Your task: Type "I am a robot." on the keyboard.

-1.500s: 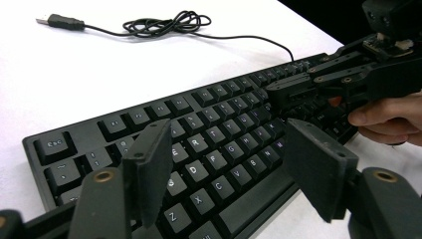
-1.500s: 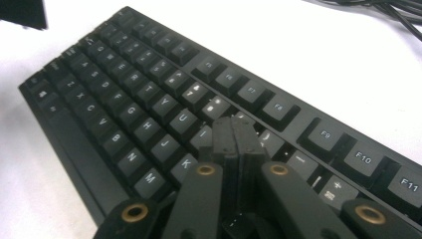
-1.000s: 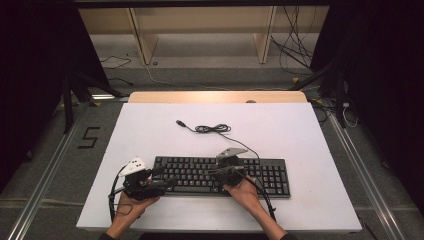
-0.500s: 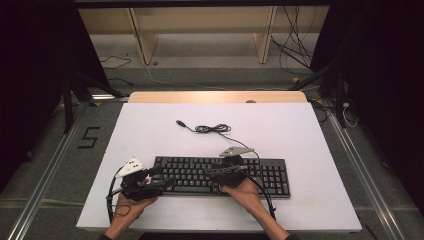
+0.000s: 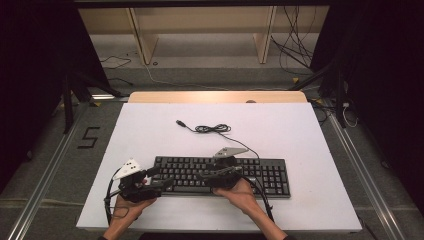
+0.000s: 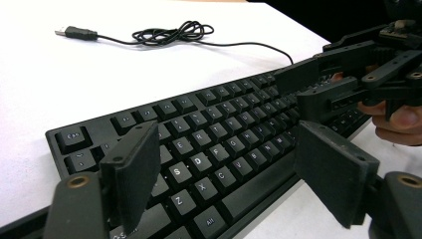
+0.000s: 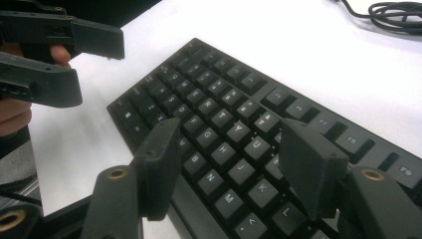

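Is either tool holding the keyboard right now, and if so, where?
Nothing is held: the left tool and right tool both stand open over the keyboard.

floor [image 5: 210, 65]: grey, cables | shelf [image 5: 200, 20]: pale wood | sides: dark

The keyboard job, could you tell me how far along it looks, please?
Done: the keyboard lies flat on the table, cable unplugged. In hand: left gripper and right gripper hover open over its keys, the right's jaws just opened, nothing between them. Left: any grasp or keypress.
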The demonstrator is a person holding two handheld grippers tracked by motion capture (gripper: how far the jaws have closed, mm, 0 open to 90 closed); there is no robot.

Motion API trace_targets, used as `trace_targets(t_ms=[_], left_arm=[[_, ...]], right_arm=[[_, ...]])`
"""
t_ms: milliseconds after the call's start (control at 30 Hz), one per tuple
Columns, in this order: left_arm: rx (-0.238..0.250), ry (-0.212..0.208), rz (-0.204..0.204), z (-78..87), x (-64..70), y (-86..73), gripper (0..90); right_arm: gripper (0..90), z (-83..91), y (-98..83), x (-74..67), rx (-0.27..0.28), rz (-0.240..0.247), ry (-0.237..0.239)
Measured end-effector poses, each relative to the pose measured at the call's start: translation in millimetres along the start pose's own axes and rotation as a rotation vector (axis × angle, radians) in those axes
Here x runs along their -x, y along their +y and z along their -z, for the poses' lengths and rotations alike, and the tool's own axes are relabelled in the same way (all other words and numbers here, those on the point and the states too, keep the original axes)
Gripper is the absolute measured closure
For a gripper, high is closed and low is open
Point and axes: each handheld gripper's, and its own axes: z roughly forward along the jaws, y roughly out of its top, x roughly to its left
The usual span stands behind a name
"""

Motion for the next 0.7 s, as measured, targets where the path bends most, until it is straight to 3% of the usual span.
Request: trace_targets(t_ms=[167, 567, 700], left_arm=[[0.001, -0.001, -0.004, 0.4, 1.8, -0.9, 25.6], [0.002, -0.006, -0.007, 2.3, 3.8, -2.1, 25.3], [0.003, -0.005, -0.006, 2.4, 4.0, -2.2, 25.2]], right_arm=[[50.4, -4.5, 0.9, -4.4, -0.005, 0.010, 0.004], [85.9, -15.1, 0.7, -15.9, -0.034, 0.063, 0.015], [90.0, -20.6, -0.2, -18.6, -0.053, 0.069, 0.016]])
